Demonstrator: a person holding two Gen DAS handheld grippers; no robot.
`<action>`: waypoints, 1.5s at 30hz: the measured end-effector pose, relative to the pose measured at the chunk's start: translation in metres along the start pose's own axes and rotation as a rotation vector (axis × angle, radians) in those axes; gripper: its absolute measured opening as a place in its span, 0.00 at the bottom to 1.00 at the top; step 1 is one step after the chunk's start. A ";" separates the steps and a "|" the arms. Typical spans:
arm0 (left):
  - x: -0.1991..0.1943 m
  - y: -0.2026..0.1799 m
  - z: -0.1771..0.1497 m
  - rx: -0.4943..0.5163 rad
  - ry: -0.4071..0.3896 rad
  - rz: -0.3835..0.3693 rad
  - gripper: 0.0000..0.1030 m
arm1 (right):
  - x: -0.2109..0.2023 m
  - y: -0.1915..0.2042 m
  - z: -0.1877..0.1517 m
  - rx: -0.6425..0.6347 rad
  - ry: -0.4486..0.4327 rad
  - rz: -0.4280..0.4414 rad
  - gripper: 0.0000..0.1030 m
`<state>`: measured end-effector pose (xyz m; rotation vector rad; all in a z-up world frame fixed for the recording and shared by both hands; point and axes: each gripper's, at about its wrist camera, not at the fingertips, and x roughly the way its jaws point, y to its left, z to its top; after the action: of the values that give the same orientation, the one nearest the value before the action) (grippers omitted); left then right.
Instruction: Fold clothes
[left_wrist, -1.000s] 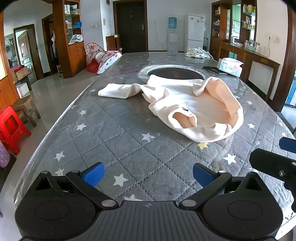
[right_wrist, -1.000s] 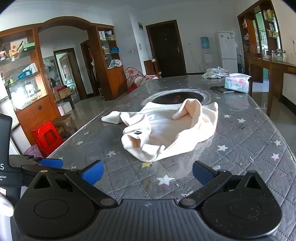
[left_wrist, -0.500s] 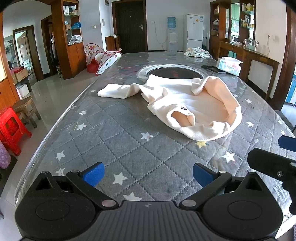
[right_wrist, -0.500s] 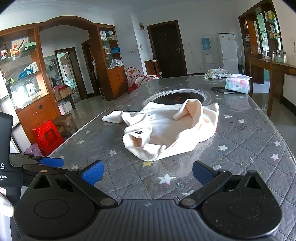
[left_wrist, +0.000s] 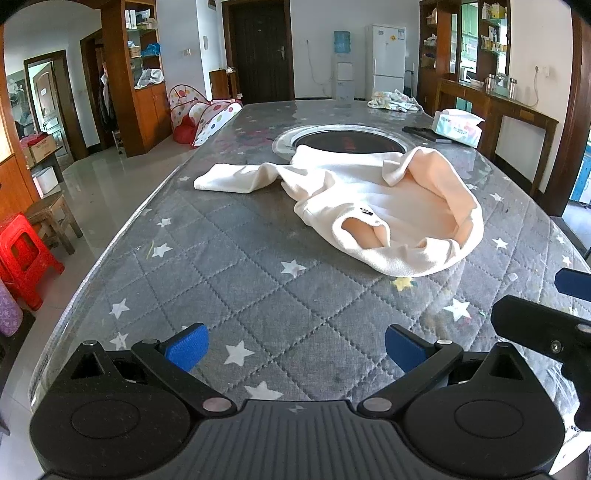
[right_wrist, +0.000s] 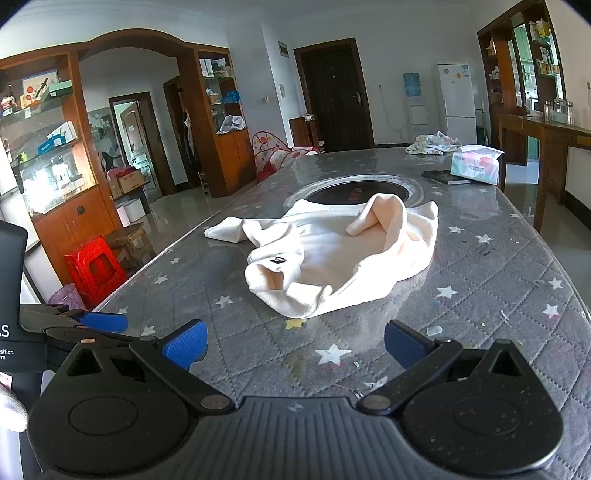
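Here the cream garment (left_wrist: 369, 210) lies crumpled (unfolded) on the starred table (left_wrist: 236, 280); left gripper (left_wrist: 293, 349) and right gripper (right_wrist: 293, 345) hover spread, empty.

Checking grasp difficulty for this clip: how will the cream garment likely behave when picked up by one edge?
The cream garment lies crumpled with soft folds, so it will probably drape limply. It looks thick and fleecy, so likely easy to pinch. Its sleeve trails sideways and would probably drag across the quilted table cover.
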<state>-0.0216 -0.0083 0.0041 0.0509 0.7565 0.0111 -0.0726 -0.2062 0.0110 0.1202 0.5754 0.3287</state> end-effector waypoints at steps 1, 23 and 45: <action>0.000 0.000 0.000 0.000 0.001 0.000 1.00 | 0.000 0.000 0.000 -0.001 0.001 0.000 1.00; 0.011 0.001 0.000 0.002 0.032 0.005 1.00 | 0.011 -0.001 -0.002 -0.001 0.036 -0.005 1.00; 0.027 0.002 0.005 0.010 0.065 0.003 1.00 | 0.033 -0.002 -0.004 -0.011 0.097 -0.028 1.00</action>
<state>0.0017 -0.0054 -0.0108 0.0616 0.8211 0.0119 -0.0484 -0.1966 -0.0090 0.0856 0.6701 0.3118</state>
